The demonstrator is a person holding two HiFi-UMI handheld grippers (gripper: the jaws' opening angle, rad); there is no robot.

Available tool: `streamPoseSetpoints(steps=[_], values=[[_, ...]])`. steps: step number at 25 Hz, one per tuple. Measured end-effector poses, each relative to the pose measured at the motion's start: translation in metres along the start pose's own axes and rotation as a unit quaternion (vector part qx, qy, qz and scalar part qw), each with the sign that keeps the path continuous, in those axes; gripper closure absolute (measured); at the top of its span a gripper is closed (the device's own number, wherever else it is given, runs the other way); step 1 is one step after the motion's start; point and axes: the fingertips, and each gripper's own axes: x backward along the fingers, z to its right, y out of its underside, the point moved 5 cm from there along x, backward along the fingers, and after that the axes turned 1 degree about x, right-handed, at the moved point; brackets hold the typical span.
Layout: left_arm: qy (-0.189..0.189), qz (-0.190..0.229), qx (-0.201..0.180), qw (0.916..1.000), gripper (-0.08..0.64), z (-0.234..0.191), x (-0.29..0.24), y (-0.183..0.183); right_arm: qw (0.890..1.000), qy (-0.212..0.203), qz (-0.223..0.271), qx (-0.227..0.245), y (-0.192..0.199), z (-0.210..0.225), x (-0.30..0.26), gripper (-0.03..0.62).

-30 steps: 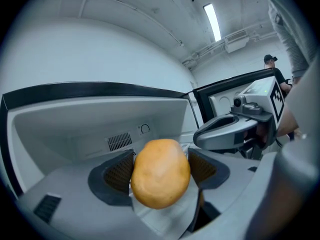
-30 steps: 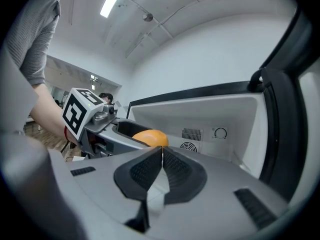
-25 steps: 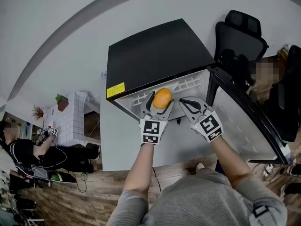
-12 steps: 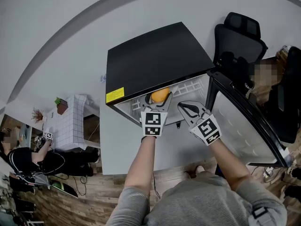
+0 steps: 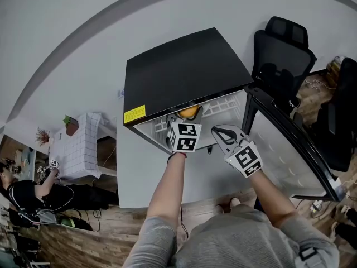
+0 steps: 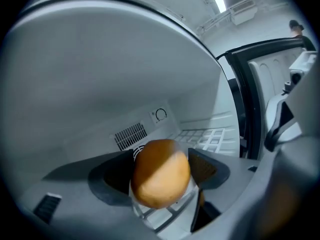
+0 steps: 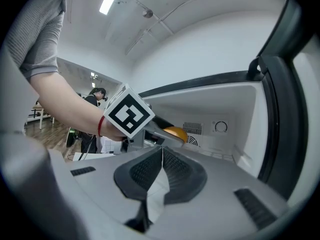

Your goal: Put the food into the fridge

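A small black fridge (image 5: 178, 71) stands with its door (image 5: 290, 147) swung open to the right. My left gripper (image 5: 187, 116) reaches into the white interior, shut on an orange fruit (image 6: 160, 173) that also shows as the orange fruit (image 5: 188, 111) under the fridge's top edge and as the orange fruit (image 7: 175, 133) past the marker cube. Below it lies a white wire shelf (image 6: 202, 136). My right gripper (image 5: 221, 132) hovers just outside the opening, its jaws pressed together with nothing between them, seen as the right gripper (image 7: 162, 160).
A black office chair (image 5: 281, 52) stands behind the open door. At the far left a person (image 5: 33, 191) sits by a white tiled table (image 5: 75, 147). The fridge's back wall carries a vent (image 6: 129, 134) and a dial (image 6: 160, 115).
My left gripper has carried the orange fruit forward, from in front of the opening to inside the fridge. The right gripper has drifted slightly left and stayed outside.
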Motion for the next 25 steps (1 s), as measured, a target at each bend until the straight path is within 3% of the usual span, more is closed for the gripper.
streamPoseSetpoints(steps=[11,25], values=[[-0.002,-0.025,-0.024,0.9994,0.206,-0.001,-0.014,0.001,1.000,0.004,-0.004,-0.012,0.007,-0.002,0.018,0.579],[-0.011,-0.011,-0.033,0.9993,0.204,-0.001,-0.006,0.002,1.000,0.002,0.001,-0.006,0.000,-0.001,0.021,0.580]])
